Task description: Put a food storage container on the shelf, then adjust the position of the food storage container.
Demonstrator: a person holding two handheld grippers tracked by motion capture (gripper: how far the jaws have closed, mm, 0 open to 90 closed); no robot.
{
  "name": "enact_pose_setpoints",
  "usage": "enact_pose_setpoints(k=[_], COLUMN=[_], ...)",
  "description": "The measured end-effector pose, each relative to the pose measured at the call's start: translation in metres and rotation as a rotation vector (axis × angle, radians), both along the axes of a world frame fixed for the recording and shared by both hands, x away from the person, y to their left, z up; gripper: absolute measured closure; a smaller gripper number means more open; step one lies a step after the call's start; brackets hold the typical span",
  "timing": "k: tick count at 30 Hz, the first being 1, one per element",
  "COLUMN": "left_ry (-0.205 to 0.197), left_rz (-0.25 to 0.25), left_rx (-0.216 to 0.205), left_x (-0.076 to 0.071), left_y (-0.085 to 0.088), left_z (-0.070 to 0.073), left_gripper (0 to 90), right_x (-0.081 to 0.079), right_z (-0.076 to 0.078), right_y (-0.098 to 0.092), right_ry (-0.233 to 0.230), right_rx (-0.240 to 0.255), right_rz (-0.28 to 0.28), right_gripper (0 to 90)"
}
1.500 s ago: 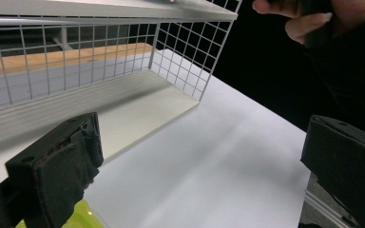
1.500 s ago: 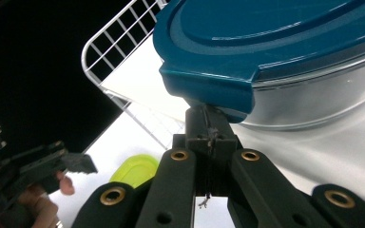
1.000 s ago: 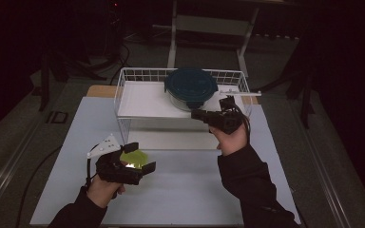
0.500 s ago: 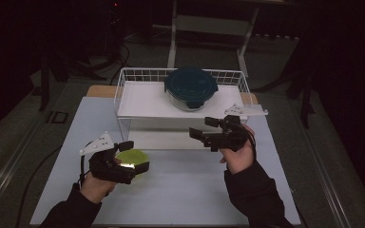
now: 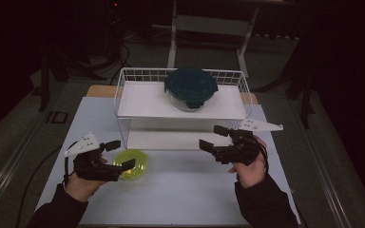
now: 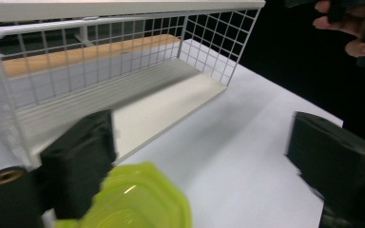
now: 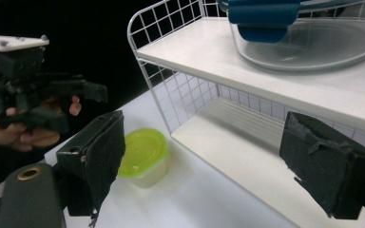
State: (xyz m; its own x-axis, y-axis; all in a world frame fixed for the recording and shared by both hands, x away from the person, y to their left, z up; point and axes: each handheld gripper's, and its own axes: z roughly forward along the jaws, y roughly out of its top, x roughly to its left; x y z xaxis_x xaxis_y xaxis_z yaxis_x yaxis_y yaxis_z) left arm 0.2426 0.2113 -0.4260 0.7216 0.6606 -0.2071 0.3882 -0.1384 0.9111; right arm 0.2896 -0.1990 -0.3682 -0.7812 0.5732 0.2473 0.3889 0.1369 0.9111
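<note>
Moved: both my hands have drawn back toward the table's near edge; my right gripper has left the bowl on the rack's top shelf and come down in front of the rack, and my left gripper has slid toward the tub.
Tub: small, with a yellow-green lid, on the white table, left of middle, just in front of the rack's lower shelf.
Left gripper: jaws wide but just closing a little; the tub sits between them, beside one pad in the left gripper view, whether touching I cannot tell, and clear of the other.
Right gripper: jaws just sprung wide, nothing between them, hanging over the table's right half, pointing toward the rack.
Bowl: glass with a dark blue lid, on the top shelf, right of its middle.
Rack: white wire, two shelves, along the far edge.
</note>
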Motion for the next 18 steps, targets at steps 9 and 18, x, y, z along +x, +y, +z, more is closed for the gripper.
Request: enact_pose_setpoints(k=[9, 18], left_ry=[-0.006, 0.010], left_rz=[0.053, 0.071], left_rx=[0.058, 0.117], left_x=[-0.004, -0.004], left_y=[0.029, 0.050], left_z=[-0.008, -0.022], left_gripper=[22.6, 54.3], right_x=[-0.030, -0.054], right_z=[-0.019, -0.032], right_y=[-0.024, -0.043], right_ry=[-0.033, -0.049], right_rx=[-0.023, -0.007], right_rz=[-0.031, -0.064], right_gripper=[14.8, 14.9])
